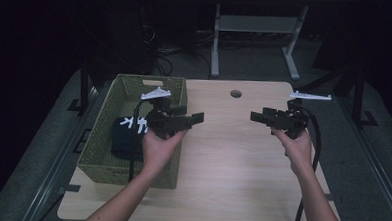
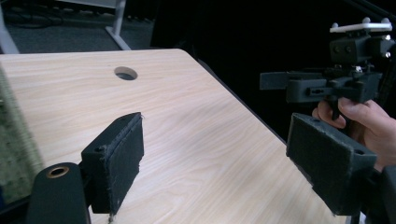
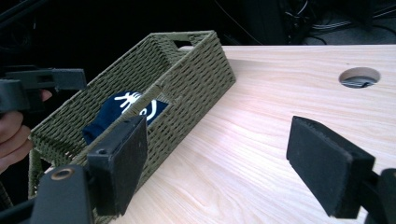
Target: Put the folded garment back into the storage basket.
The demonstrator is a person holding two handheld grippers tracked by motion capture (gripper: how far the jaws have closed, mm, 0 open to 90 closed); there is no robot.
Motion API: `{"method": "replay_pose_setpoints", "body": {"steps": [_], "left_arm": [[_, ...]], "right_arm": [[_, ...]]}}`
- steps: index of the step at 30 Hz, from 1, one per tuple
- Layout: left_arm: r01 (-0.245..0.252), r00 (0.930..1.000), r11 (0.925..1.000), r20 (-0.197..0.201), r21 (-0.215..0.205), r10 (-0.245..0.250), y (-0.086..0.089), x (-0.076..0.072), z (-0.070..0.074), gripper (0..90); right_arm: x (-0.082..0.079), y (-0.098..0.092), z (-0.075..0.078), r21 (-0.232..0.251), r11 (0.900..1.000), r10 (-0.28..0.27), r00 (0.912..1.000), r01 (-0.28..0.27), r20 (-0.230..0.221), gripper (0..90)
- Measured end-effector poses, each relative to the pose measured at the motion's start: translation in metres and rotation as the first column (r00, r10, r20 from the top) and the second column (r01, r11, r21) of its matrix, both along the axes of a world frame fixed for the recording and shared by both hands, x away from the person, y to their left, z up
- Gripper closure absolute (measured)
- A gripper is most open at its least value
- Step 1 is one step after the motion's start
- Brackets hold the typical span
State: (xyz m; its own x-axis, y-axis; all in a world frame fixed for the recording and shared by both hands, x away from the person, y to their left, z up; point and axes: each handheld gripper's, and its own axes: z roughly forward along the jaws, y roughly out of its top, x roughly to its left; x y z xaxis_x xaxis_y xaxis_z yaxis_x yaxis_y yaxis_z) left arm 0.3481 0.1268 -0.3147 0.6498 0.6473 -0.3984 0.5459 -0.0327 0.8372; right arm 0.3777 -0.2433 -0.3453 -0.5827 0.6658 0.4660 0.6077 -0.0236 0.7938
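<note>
Both grippers are held above the desk (image 1: 222,156), facing each other across its middle. The left gripper (image 1: 196,117) is gripped by the left hand (image 1: 158,144) over the right wall of the green woven basket (image 1: 99,136), which stands along the desk's left edge. Its jaws are spread wide apart with nothing between them, as seen in the left gripper view, where bare wood lies in the gap. The right gripper (image 1: 256,116) is held by the right hand (image 1: 297,145) near the desk's right edge; its jaws are likewise released and empty. A dark blue cloth with white print (image 3: 122,112) is lying inside the basket, on its floor, apart from both grippers. A round cable hole (image 1: 236,94) is set near the desk's far edge.
</note>
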Motion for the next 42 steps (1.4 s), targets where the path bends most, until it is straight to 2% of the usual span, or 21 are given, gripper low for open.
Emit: {"method": "replay_pose_setpoints", "body": {"steps": [9, 15, 21, 27, 32, 38, 42], "left_arm": [[0.048, 0.9988, 0.9989, 0.005, -0.002, -0.048, -0.02, -0.003, -0.003, 18.4], [0.078, 0.9969, 0.9968, 0.006, -0.013, -0.078, -0.032, -0.006, -0.006, 18.5], [0.096, 0.9953, 0.9954, 0.016, 0.001, -0.096, -0.044, -0.011, -0.01, 19.1], [0.126, 0.992, 0.9919, 0.001, -0.014, -0.126, -0.055, -0.015, -0.019, 19.1], [0.158, 0.9874, 0.9874, 0.005, -0.013, -0.158, -0.065, -0.022, -0.022, 19.0], [0.181, 0.9834, 0.9831, -0.001, -0.025, -0.181, -0.077, -0.03, -0.03, 19.1], [0.201, 0.9795, 0.9793, -0.003, -0.022, -0.201, -0.082, -0.037, -0.037, 19.1]], "right_arm": [[-0.005, -0.02, -0.003, -0.006, 1.0, -0.03, 0.9995, 0.03, 0.003, 21.2], [-0.008, -0.033, -0.011, -0.015, 0.999, -0.049, 0.9988, 0.049, -0.006, 21.0], [-0.012, -0.045, -0.02, -0.024, 0.997, -0.068, 0.9974, 0.067, -0.024, 21.3], [-0.017, -0.058, -0.027, -0.029, 0.996, -0.091, 0.9953, 0.09, -0.033, 21.4], [-0.021, -0.068, -0.034, -0.041, 0.994, -0.105, 0.9935, 0.103, -0.043, 21.5], [-0.028, -0.078, -0.042, -0.024, 0.993, -0.119, 0.9911, 0.118, -0.06, 21.5], [-0.036, -0.082, -0.046, -0.043, 0.991, -0.127, 0.9901, 0.125, -0.059, 21.5]]}}
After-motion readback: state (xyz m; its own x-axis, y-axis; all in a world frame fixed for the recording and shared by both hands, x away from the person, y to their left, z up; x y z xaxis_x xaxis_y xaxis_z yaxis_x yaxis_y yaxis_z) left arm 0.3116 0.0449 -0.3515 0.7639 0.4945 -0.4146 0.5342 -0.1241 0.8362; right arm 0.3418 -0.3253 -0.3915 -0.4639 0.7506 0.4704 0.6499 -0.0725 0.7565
